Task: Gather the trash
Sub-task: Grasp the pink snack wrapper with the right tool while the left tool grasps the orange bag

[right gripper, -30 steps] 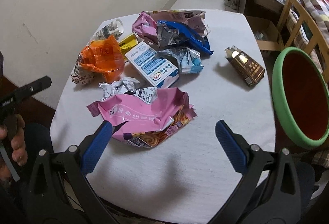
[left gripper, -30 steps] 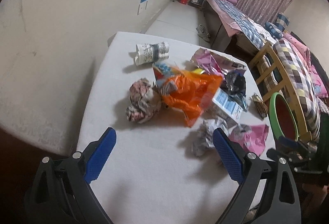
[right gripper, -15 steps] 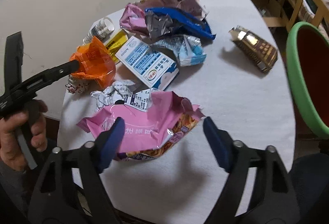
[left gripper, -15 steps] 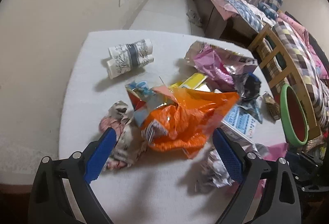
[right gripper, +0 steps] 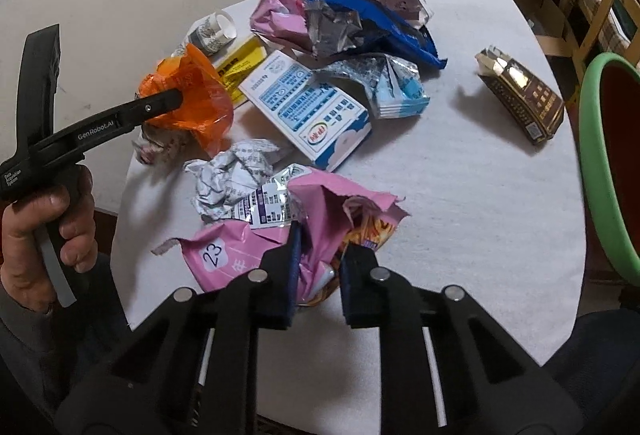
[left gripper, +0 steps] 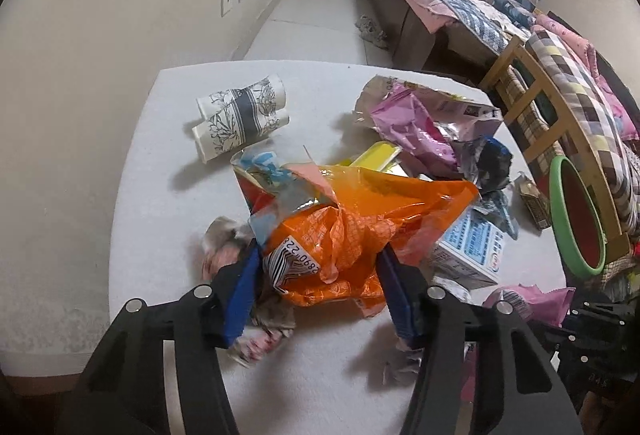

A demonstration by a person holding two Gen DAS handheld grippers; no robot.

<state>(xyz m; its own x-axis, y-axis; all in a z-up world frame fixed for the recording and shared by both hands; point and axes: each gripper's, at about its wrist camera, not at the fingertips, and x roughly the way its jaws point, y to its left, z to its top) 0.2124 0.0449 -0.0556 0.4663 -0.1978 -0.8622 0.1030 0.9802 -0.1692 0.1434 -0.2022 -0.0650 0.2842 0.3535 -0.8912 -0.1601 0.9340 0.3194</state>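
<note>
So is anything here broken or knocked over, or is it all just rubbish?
Mostly rubbish. The paper cups lie tipped on their sides, nested, at the table's far left. The brown carton lies on its side with its top torn open, and the pink wrapper is ripped along its edge. Nothing looks spilled.

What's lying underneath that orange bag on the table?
A crumpled pinkish paper ball pokes out beneath the orange bag, and a yellow packet behind it. Anything else underneath is covered.

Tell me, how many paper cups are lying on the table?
2, both paper cups lying side by side at the table's far left, behind the orange wrapper. Others may be hidden under trash.
</note>
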